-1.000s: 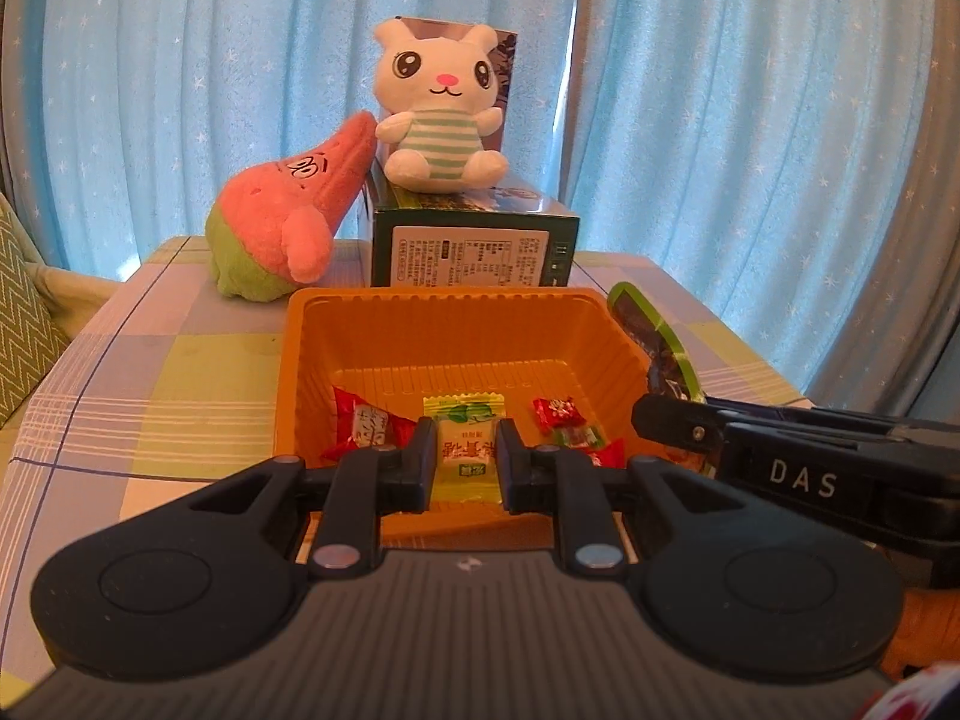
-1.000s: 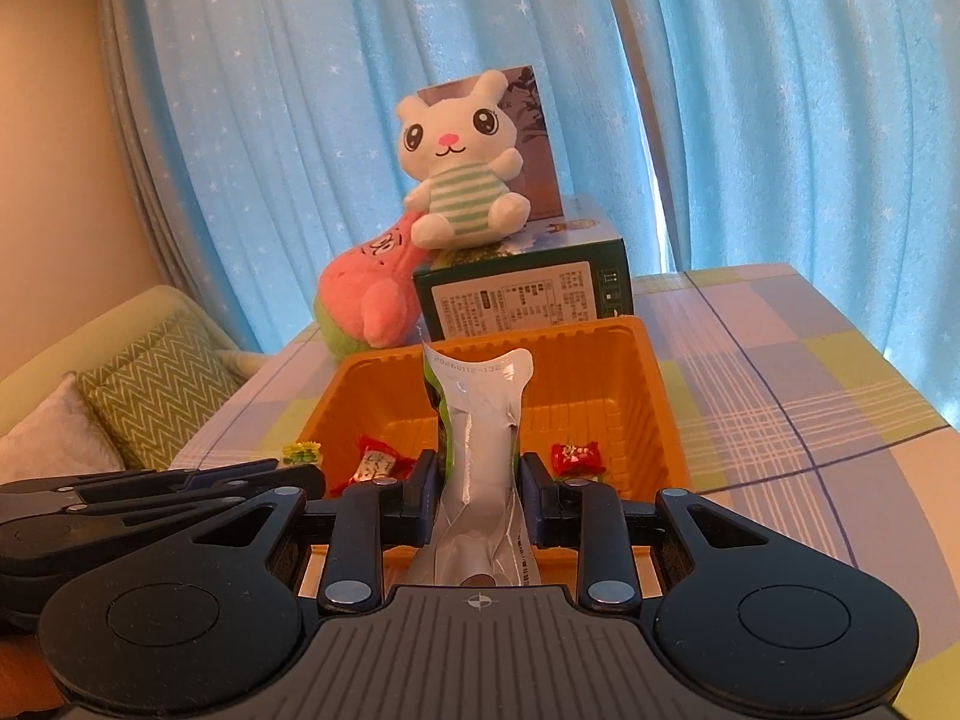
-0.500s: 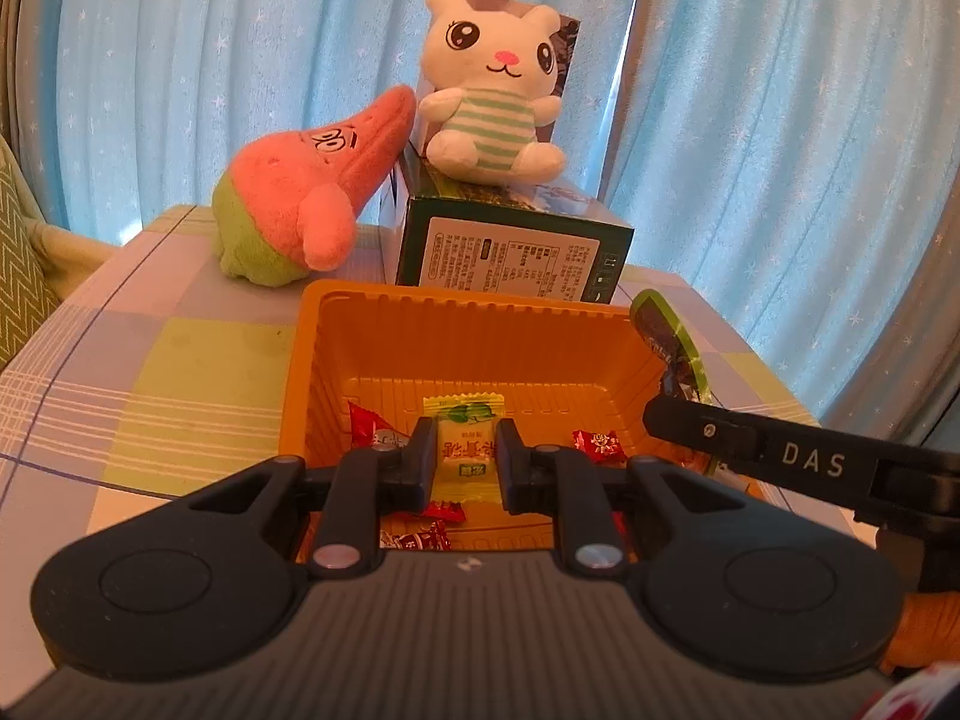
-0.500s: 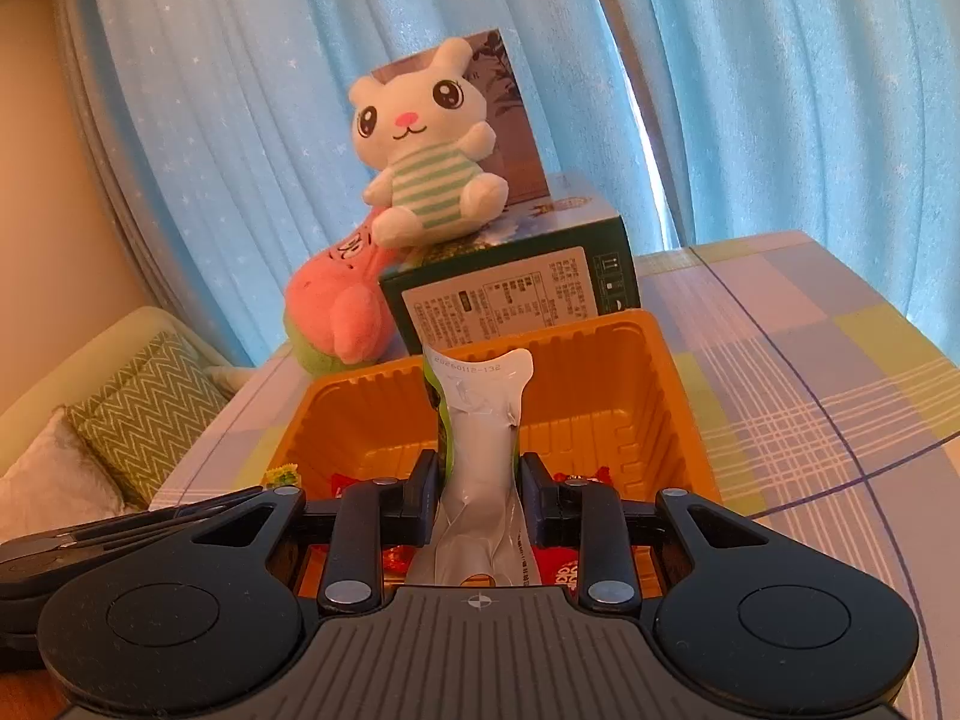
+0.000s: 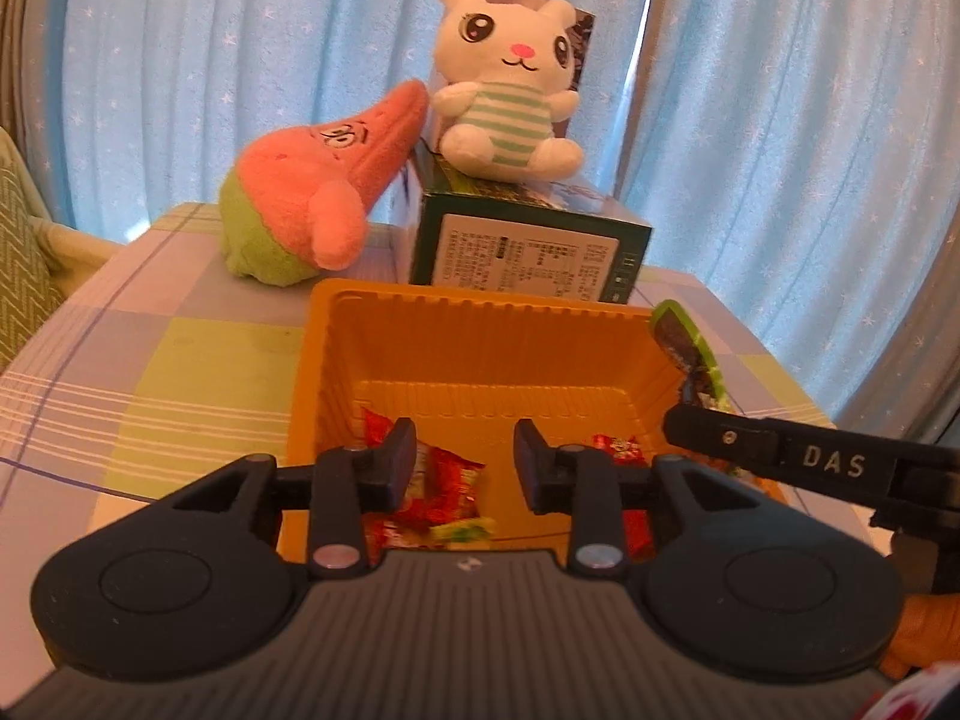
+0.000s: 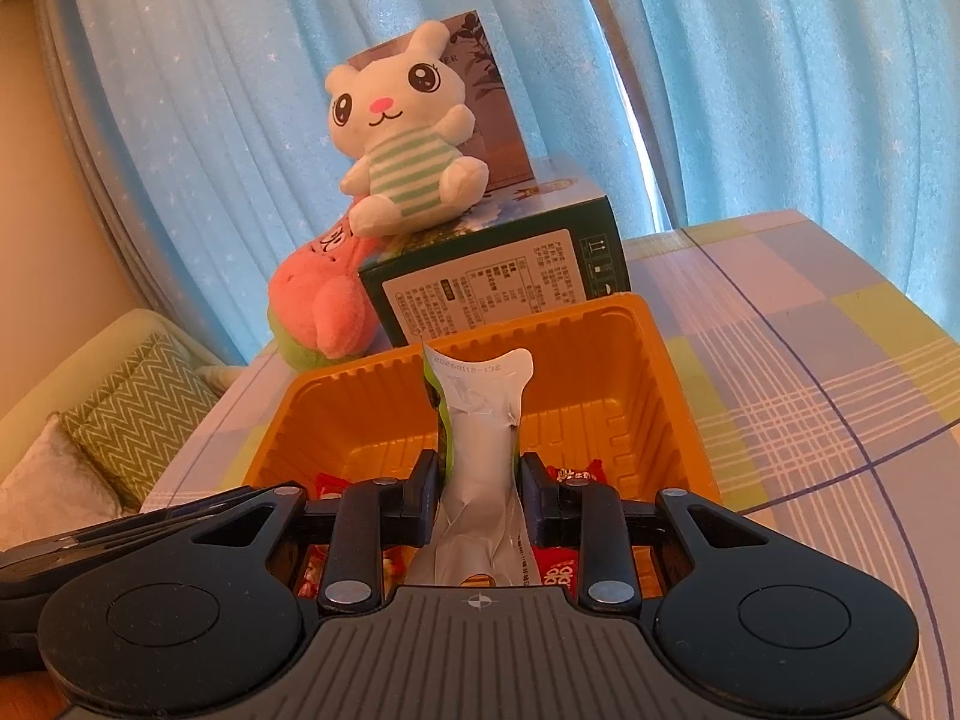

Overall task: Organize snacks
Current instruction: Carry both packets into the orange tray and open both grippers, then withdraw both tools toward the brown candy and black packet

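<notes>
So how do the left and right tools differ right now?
The left tool has nothing between its jaws, which are opening; the right tool is clamped on a white-backed snack packet. That packet stands upright between the right tool's jaws, while the left tool's gap shows loose candies below. Both hang over the orange tray.

Snack packet's [image 6: 480,480] lower end hidden

Daylight glows through the blue curtains [image 5: 780,150] — a bright, warm-tinted scene, sharp at centre, fisheye-bent and dark at the corners.
</notes>
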{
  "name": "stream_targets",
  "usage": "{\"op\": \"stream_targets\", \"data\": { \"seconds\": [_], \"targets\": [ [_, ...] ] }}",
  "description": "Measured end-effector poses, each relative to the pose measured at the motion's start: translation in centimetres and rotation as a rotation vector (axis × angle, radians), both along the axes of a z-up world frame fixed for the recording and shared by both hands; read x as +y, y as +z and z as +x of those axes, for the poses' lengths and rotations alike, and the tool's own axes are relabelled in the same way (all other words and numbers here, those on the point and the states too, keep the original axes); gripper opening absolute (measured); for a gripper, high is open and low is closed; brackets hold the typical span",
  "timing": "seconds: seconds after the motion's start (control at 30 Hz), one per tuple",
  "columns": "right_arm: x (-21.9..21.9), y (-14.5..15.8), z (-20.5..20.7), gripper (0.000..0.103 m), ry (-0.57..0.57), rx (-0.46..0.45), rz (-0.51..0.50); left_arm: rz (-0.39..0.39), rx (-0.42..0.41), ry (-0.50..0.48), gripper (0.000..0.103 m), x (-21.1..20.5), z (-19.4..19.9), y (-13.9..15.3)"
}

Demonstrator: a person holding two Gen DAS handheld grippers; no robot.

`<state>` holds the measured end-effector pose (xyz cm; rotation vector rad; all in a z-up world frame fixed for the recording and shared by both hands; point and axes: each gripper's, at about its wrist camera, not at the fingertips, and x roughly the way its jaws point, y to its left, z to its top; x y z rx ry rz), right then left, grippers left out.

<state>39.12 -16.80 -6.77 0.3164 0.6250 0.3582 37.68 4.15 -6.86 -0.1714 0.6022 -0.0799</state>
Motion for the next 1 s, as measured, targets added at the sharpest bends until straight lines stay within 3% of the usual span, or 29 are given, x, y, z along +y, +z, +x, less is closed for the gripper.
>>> {"op": "stream_targets", "data": {
  "seconds": [0.23,0.73,0.77,0.8,0.87,1.0],
  "targets": [
    [1.0,0.1,0.2,0.028,0.014,0.008,0.015,0.004,0.0,0.065,0.031,1.8,-0.2,0.2],
    [2.1,-0.4,0.9,0.029,0.023,0.004,0.032,-0.008,0.003,0.059,0.034,2.2,-0.4,0.2],
    [2.0,-0.5,1.0,0.034,0.019,0.008,0.039,-0.008,0.005,0.059,0.037,2.3,-0.4,0.2],
    [1.8,-0.6,1.1,0.052,0.009,0.015,0.044,-0.008,0.007,0.06,0.039,2.3,-0.4,0.2],
    [1.1,-0.6,0.9,0.066,-0.022,0.005,0.063,-0.007,0.01,0.062,0.042,2.4,-0.5,0.1],
    [0.2,-0.5,1.1,0.066,-0.058,0.016,0.06,-0.001,0.01,0.056,0.043,2.2,-0.5,0.1]
  ]
}}
